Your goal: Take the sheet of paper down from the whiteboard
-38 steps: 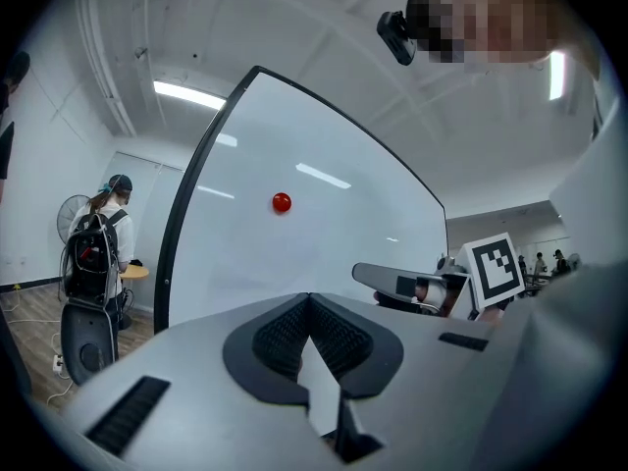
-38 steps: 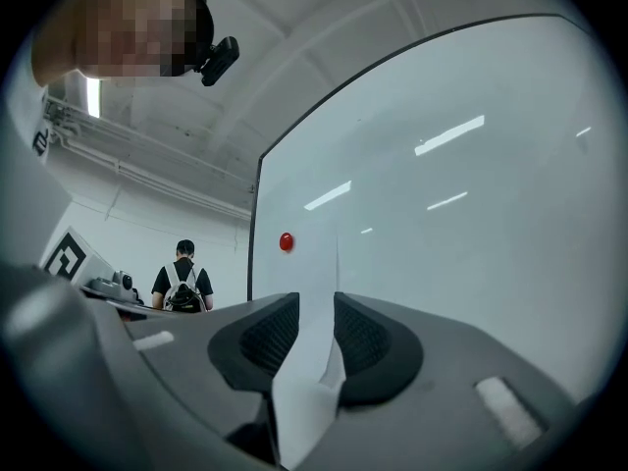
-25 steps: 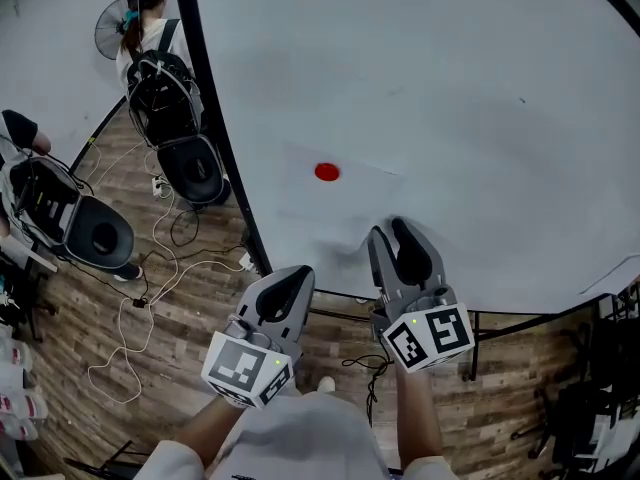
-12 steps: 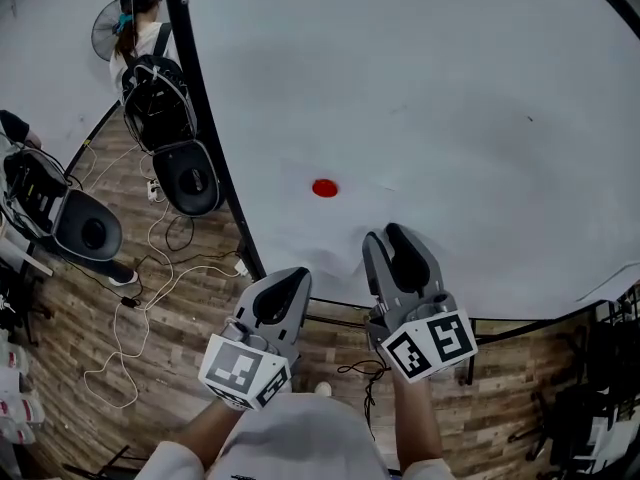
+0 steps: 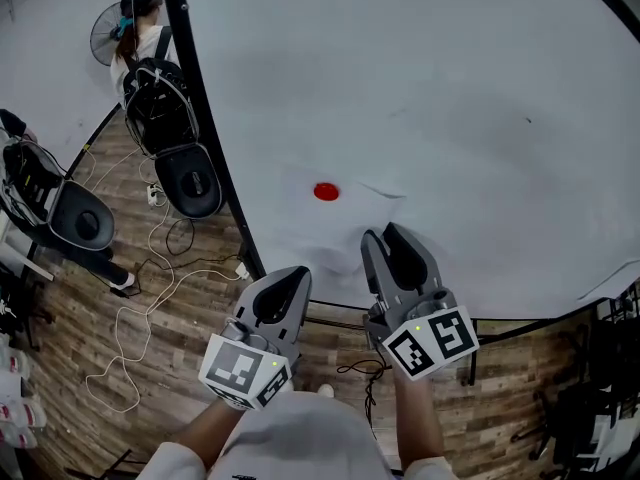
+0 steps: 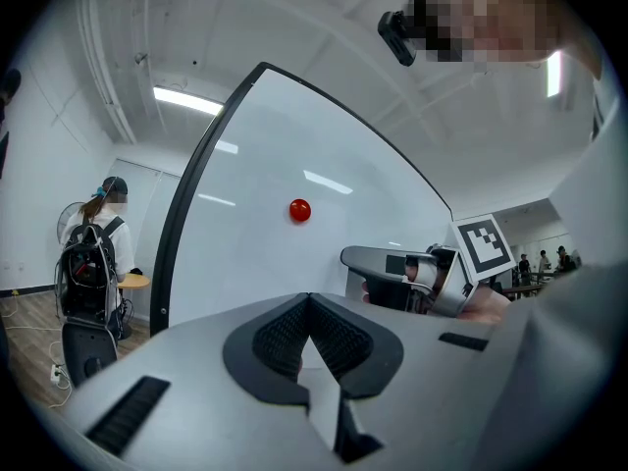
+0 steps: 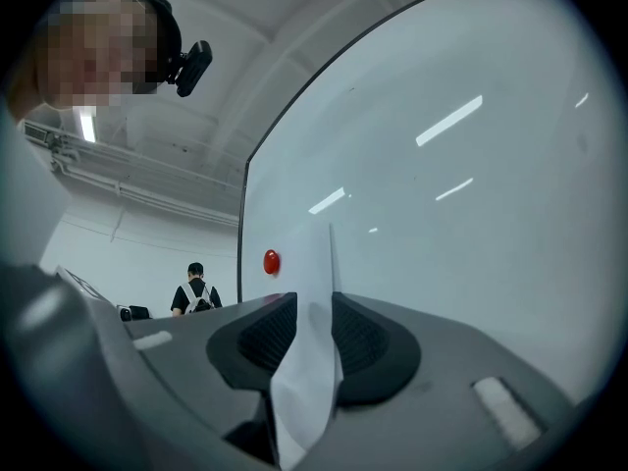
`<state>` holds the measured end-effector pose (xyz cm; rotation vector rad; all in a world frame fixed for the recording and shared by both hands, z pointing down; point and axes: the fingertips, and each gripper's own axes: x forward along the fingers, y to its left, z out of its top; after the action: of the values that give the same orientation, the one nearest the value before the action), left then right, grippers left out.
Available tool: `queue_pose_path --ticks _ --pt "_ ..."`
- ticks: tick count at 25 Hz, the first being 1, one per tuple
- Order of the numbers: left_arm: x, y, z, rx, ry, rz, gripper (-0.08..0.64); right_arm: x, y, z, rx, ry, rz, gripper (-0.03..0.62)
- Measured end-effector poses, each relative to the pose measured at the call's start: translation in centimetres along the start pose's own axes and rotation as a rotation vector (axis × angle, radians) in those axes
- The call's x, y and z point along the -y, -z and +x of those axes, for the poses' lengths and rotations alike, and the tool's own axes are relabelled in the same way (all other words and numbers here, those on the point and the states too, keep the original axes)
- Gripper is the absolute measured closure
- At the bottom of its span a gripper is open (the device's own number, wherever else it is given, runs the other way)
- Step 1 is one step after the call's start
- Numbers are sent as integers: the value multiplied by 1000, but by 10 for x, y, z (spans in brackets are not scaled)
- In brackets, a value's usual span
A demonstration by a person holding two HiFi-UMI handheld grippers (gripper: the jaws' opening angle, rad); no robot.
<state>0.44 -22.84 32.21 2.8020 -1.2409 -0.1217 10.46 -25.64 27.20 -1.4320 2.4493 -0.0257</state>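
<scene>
Right gripper points at the whiteboard with its jaws spread wide and closing, and the paper stands between the two pads; its own view shows the white sheet running up through the gap, but not the pads pressing on it. That sheet lies against the board, white on white and hard to trace in the head view, pinned by a red magnet up and to the left of the right gripper's tips. Its lower part bows off the board toward the jaws. Left gripper is level just beside the right one, short of the board's lower edge, its jaws pressed together with nothing between them. A person with a backpack stands beyond the board's black frame.
</scene>
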Motion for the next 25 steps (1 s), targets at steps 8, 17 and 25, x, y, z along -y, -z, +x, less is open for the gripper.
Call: queue_pose_path --ticks 8,17,25 --pt "-4 0 -1 0 -2 3 554 5 -3 -7 30 27 5 556" --pt "1 -10 0 16 -3 29 554 -2 -6 -12 21 41 -55 581" --pt "-2 -29 6 38 -41 104 552 -7 -7 -8 5 54 -110 583"
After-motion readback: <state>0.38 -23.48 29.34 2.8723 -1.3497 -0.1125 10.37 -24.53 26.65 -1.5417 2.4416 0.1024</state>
